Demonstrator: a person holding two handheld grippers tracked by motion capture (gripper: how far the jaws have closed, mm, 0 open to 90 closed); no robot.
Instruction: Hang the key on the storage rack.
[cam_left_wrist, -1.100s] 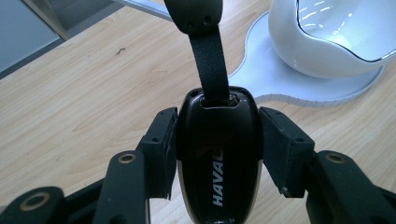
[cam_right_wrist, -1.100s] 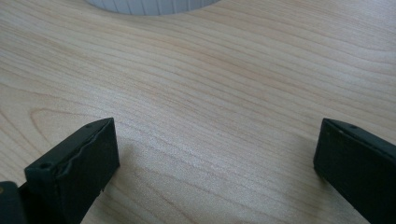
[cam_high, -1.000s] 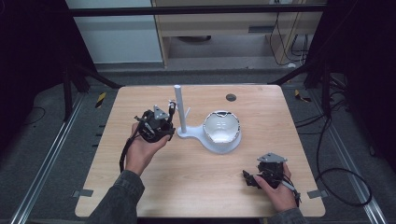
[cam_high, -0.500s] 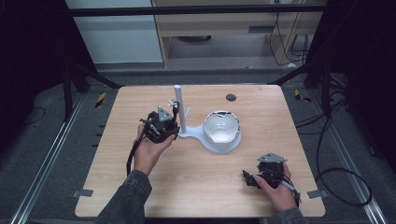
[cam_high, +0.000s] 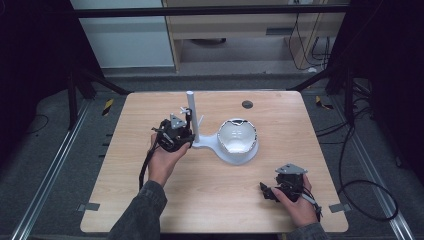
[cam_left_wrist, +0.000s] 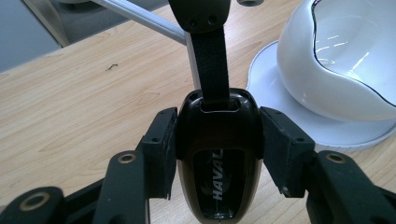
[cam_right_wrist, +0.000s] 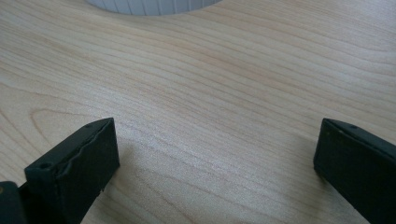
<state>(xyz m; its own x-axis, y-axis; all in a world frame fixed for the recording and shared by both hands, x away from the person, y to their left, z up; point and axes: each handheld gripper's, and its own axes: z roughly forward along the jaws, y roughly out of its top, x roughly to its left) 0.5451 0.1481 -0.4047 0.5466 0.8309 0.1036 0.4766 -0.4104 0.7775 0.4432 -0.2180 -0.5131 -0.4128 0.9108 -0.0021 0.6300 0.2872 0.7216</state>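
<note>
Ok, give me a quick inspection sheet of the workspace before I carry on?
Surface: light wooden table, bare grain near the right hand.
Job's things: black glossy key fob marked HAVAL with a black strap; white stand with an upright post and a white bowl-shaped dish.
Clutter: small dark round disc at the far edge.
Grippers: left gripper shut on the fob beside the post; right gripper open, fingers wide apart, low over the table.
Cables: black cable trails from each gripper.
Surroundings: dark frame, grey floor, loose cables at right.
</note>
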